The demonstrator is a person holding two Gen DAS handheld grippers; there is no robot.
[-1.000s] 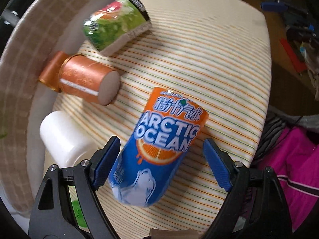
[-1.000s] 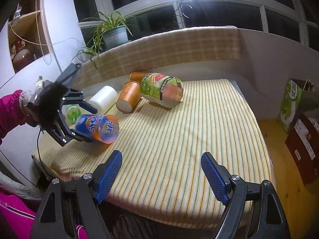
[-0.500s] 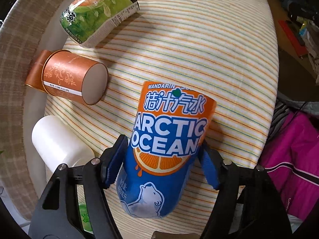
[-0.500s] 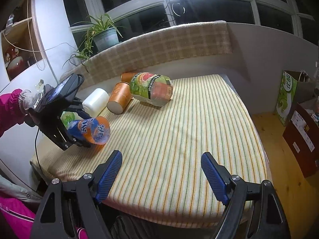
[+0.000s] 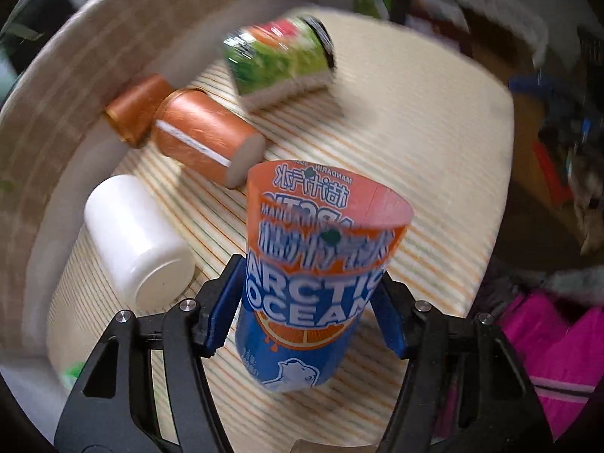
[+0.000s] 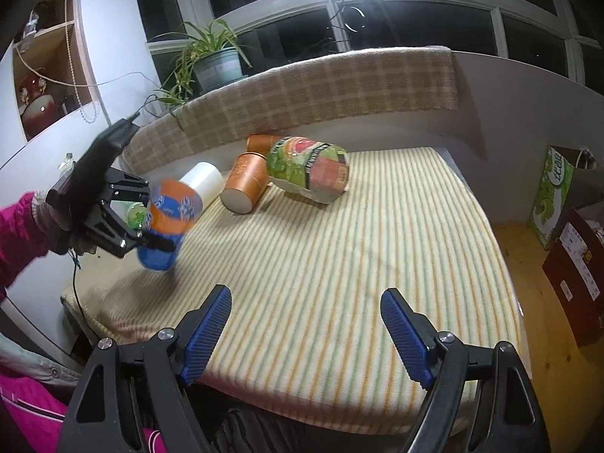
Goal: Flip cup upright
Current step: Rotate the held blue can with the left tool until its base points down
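Observation:
My left gripper [image 5: 307,309] is shut on the blue and orange "Arctic Ocean" cup [image 5: 309,287]. The cup is tilted close to upright, open orange end up, blue base low over the striped tablecloth [image 5: 415,151]. In the right wrist view the same cup [image 6: 168,222] shows at the table's left, held by the left gripper [image 6: 147,219], blurred by motion. My right gripper [image 6: 305,336] is open and empty, over the table's near edge.
On their sides at the back left lie a white cup [image 5: 139,241], two orange cups [image 5: 200,139], and a green printed cup [image 5: 279,64]. A checked cushion [image 6: 321,90] backs the table. Boxes [image 6: 555,196] stand on the floor to the right.
My left gripper closed on the Arctic Ocean cup, lifted it off the cloth and swung it from lying flat toward upright. The right gripper barely moved.

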